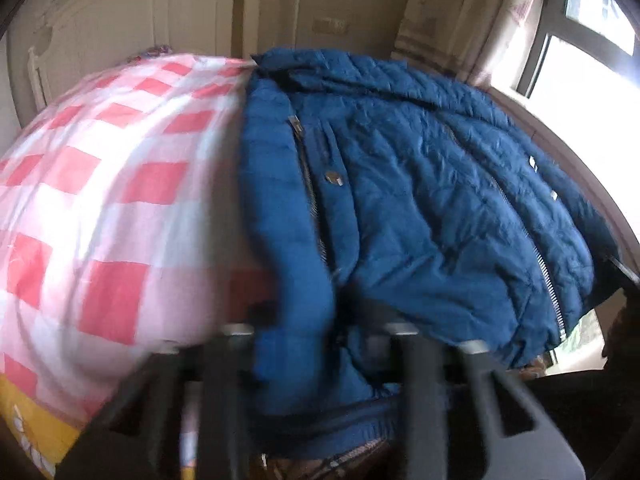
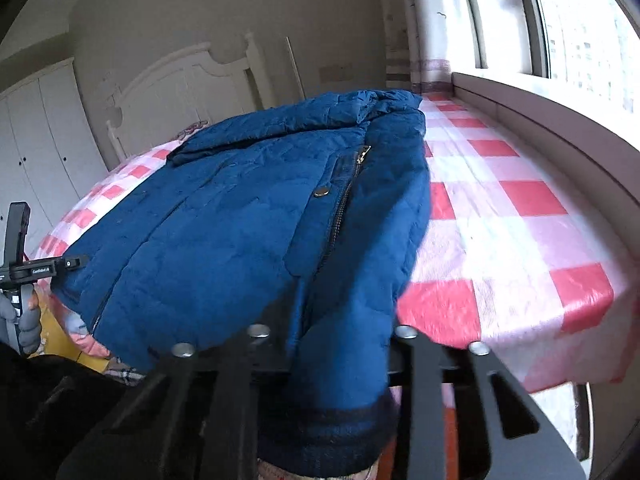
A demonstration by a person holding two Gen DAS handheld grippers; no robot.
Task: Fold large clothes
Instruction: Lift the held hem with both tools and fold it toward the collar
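Observation:
A blue quilted jacket [image 1: 420, 200] [image 2: 220, 220] lies front up on a bed with a red-and-white checked sheet [image 1: 100, 200] [image 2: 500, 220], its zip partly undone. In the blurred left wrist view one sleeve [image 1: 292, 240] runs down the jacket's left side, and my left gripper [image 1: 320, 332] is shut on it near the ribbed cuff [image 1: 340, 424]. The other sleeve [image 2: 360, 280] hangs over the bed's near edge, with my right gripper [image 2: 328, 336] shut on it above its dark cuff [image 2: 332, 432]. In the right wrist view the left gripper [image 2: 24, 264] shows at the far left, held by a gloved hand [image 2: 24, 320].
A white headboard [image 2: 180, 80] stands at the bed's far end, and a white wardrobe [image 2: 36, 140] is on the left. A grey window ledge [image 2: 560, 128] runs along the bed's right side under a bright window [image 2: 580, 20]. Yellow fabric [image 1: 28, 420] hangs below the sheet.

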